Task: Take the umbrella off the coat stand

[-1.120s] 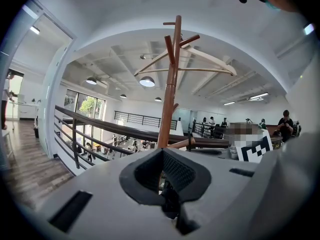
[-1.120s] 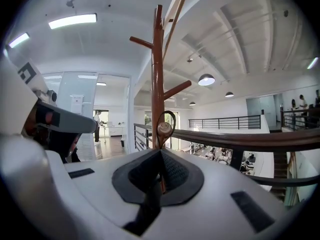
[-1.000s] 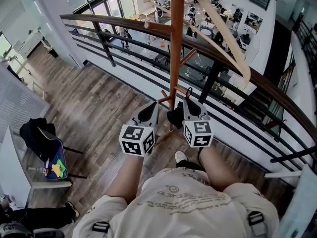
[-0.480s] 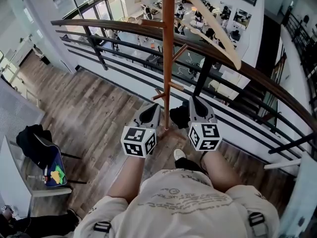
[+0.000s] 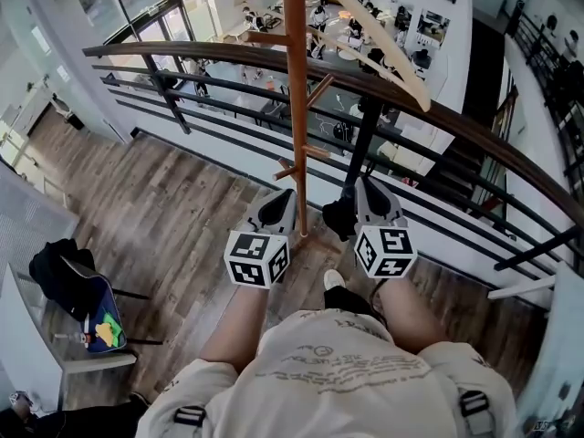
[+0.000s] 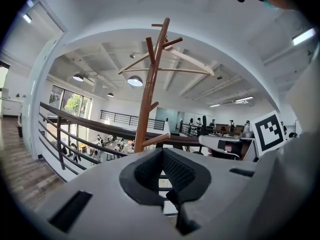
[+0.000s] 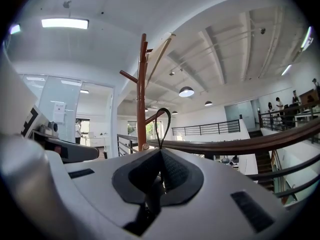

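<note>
The brown wooden coat stand rises just beyond the railing side of my hands; its pole also shows in the left gripper view and the right gripper view. My right gripper is shut on the umbrella's thin black strap loop, which stands up from between the jaws. The black folded umbrella hangs at that gripper's left side, to the right of the pole and apart from it. My left gripper points at the pole's foot, jaws together, holding nothing.
A pale wooden hanger hangs from the stand's top. A dark railing with black bars runs across just behind the stand, with a drop to a lower floor beyond. A chair with a black bag stands at the left.
My right gripper has drifted right and a little up, away from the pole, carrying the umbrella by its strap. The left gripper has barely shifted.
</note>
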